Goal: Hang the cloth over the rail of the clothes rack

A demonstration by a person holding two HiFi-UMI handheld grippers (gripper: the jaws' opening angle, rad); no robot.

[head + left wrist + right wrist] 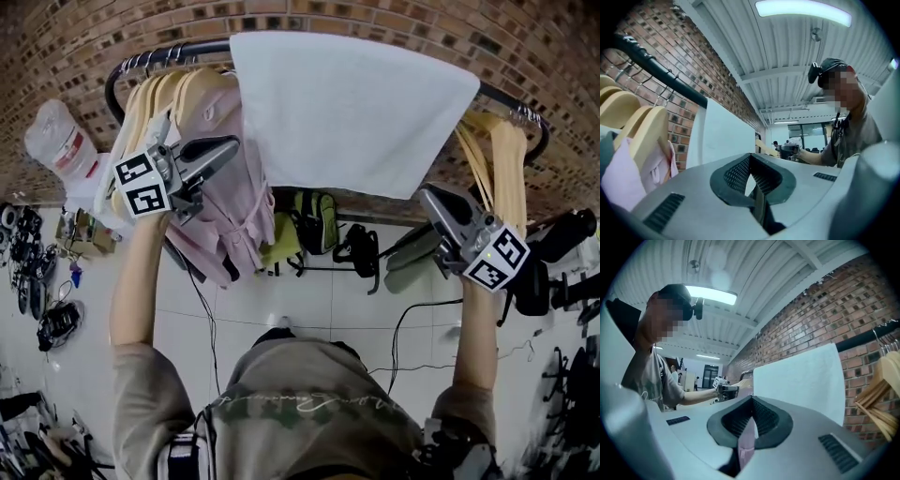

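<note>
A white cloth (352,108) hangs draped over the black rail (141,64) of the clothes rack, spread wide between the hangers. My left gripper (230,145) is held up at the cloth's left edge, shut and empty, a little apart from the fabric. Below the cloth's right corner my right gripper (427,194) is also shut with nothing in it. In the left gripper view the cloth (724,136) hangs beyond the closed left gripper (751,159), under the rail (651,61). The right gripper view shows the cloth (801,376) past the closed right gripper (751,401).
Wooden hangers (164,94) and a pink shirt (230,197) hang left of the cloth, more wooden hangers (502,159) at its right. A brick wall (75,37) stands behind the rack. Bags (314,220) and cables lie on the floor below; a plastic bag (58,141) hangs far left.
</note>
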